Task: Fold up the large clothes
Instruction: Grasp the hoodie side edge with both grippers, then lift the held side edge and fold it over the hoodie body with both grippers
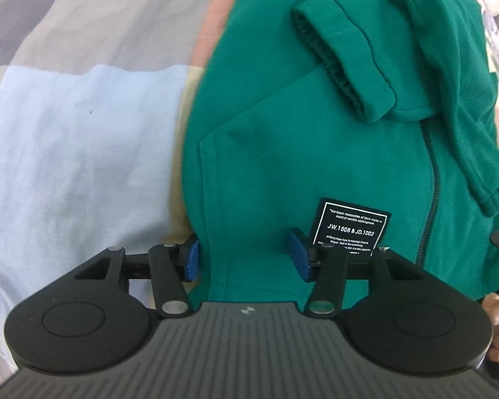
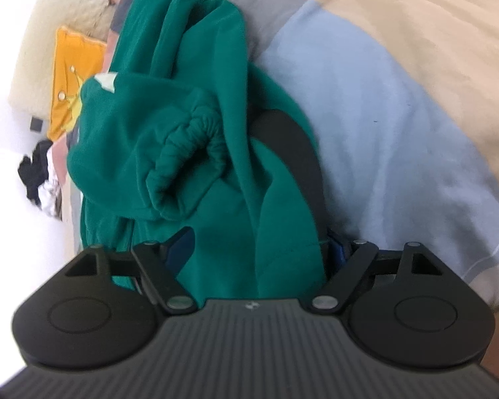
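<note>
Gripping green zip hoodie [image 1: 282, 153] hem: left claw [image 1: 246, 259] unclenched straddling it, right claw [image 2: 259, 256] grip unclear; next clamp, fold up.

Left gripper [image 1: 246, 256], black ribbed body, blue pads (silver pivot screws), round discs

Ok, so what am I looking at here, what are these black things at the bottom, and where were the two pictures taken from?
A person holds two hand-held claws, each carrying a camera looking along its fingers; the black parts are those claws. One picture is from the left claw, the other from the right claw. A green zip-up jacket lies on a patchwork bedcover. The left claw is open astride the jacket's hem; bunched jacket fabric fills the right claw, grip unclear.
</note>
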A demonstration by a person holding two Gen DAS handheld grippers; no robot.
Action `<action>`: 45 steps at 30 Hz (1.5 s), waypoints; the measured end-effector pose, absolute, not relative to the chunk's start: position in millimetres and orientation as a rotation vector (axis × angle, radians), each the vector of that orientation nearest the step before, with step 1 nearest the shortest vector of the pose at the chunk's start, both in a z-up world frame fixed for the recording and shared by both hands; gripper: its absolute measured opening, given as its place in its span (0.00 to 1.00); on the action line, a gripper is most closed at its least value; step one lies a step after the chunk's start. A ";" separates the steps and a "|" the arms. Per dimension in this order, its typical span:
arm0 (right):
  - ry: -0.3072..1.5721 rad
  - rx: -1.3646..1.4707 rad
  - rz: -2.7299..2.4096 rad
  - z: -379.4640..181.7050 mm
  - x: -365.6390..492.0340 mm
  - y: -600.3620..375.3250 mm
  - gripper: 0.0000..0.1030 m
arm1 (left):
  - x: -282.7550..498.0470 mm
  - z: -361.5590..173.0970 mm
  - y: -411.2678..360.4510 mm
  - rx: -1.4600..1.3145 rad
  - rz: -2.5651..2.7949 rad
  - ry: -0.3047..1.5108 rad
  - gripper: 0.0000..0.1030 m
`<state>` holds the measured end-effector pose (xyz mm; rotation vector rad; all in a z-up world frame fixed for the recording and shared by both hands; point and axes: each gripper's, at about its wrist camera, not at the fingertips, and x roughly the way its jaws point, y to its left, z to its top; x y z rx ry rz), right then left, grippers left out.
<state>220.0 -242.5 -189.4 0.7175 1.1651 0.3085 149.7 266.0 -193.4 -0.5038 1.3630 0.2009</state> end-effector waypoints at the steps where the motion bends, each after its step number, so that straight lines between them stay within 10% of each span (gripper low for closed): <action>1: 1.164 0.717 0.308 -188.4 219.1 -240.5 0.75 | 150.4 -191.3 262.3 -0.488 0.208 1.357 0.46; 4: 1.161 0.747 0.307 -190.8 220.5 -246.8 0.49 | 147.6 -182.5 255.7 -0.454 0.240 1.327 0.15; 9: 1.068 0.793 0.346 -177.2 214.0 -252.2 0.20 | 131.5 -156.9 258.7 -0.528 0.218 1.168 0.11; 45: 0.568 0.825 0.714 8.4 112.6 -349.0 0.13 | -70.4 18.3 268.2 -1.082 -0.072 0.440 0.07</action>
